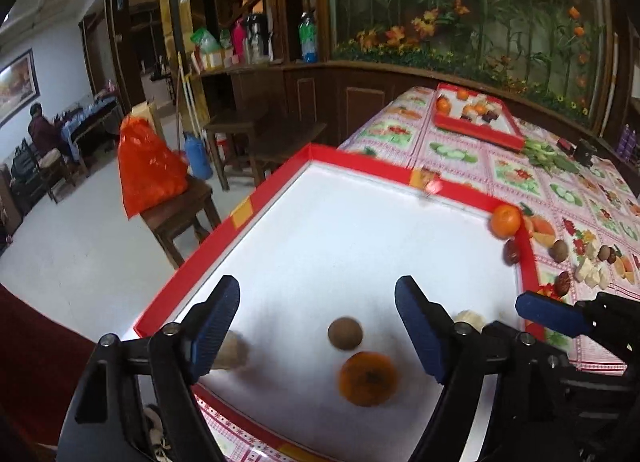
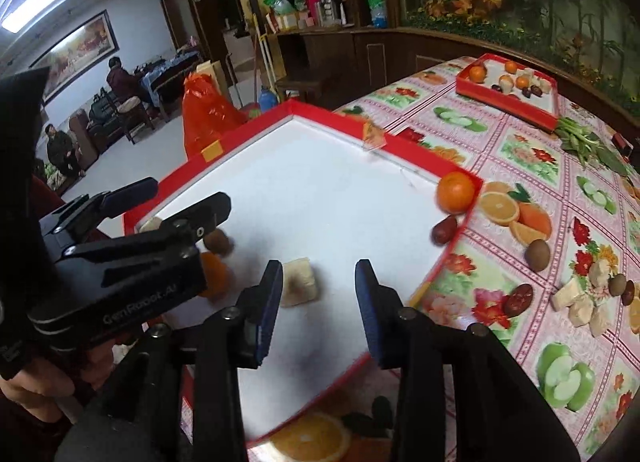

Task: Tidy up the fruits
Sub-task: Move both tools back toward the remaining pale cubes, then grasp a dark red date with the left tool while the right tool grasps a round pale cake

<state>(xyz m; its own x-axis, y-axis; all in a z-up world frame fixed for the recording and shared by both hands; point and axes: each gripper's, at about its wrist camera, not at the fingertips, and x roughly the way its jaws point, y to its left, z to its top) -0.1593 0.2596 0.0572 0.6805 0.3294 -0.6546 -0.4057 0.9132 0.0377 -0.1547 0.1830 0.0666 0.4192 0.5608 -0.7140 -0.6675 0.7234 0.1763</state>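
Both grippers gape wide, empty: left gripper (image 1: 318, 326) low centre above a round brown kiwi (image 1: 345, 333) and blurry orange tangerine (image 1: 368, 378) in the red-rimmed white tray (image 1: 240, 217). Right gripper (image 2: 319, 304) sits beside a pale block, maybe cake (image 2: 299, 282). The left tool's body reads "GenRobot.AI".

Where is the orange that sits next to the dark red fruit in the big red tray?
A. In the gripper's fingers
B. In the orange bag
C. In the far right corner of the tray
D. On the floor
C: the orange rests inside the big red tray, tucked into its far right corner, with the dark red fruit just beside it along the rim.
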